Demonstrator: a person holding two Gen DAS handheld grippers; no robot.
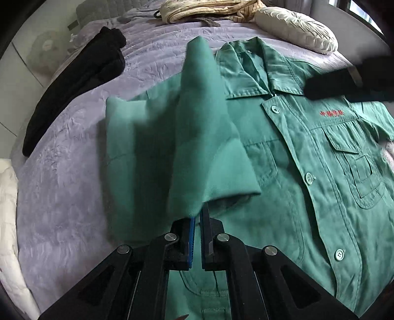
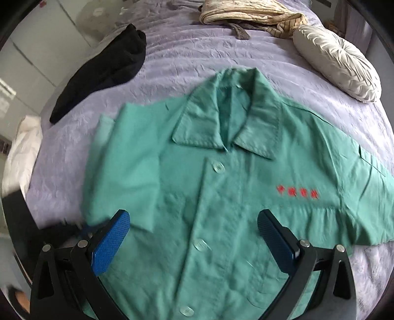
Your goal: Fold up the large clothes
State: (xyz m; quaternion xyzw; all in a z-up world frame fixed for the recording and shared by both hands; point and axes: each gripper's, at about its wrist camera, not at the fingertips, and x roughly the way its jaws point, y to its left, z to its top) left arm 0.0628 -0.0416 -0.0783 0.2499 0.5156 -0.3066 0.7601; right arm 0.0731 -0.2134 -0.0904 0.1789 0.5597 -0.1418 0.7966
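Shirt [image 2: 221, 197]: green, buttoned, lying front-up on the bed [image 2: 187, 64], collar toward the far end.
Sleeve [image 1: 197, 137]: short one on the left side, lifted off the cover and being carried in over the chest; cuff edge pinched, cloth blurring.
Other sleeve [image 2: 364, 187]: lying spread out flat to the right, not yet folded.
Progress: early, by the look of it. One sleeve being folded in, nothing laid down yet. Remaining: setting that sleeve flat, folding the other sleeve and side in, then doubling the body up from the hem.
Left gripper [image 1: 198, 221]: pads closed tight on the sleeve's cuff edge, pointing steeply down over the chest pocket.
Right gripper [image 2: 194, 236]: jaws standing wide, nothing between them, hovering above the button placket; touching the shirt or not, impossible to tell.
Risk: sleeve possibly landing bunched or twisted if released too high.
Black garment [image 2: 103, 73]: rolled long, lying left of the shirt, well apart.
Pillow [image 2: 337, 64]: round, pleated, pale, lying far right of the collar.
Striped cloth [image 2: 253, 14]: heaped at the far end of the bed.
White bedding [image 1: 9, 221]: bunching at the near left edge.
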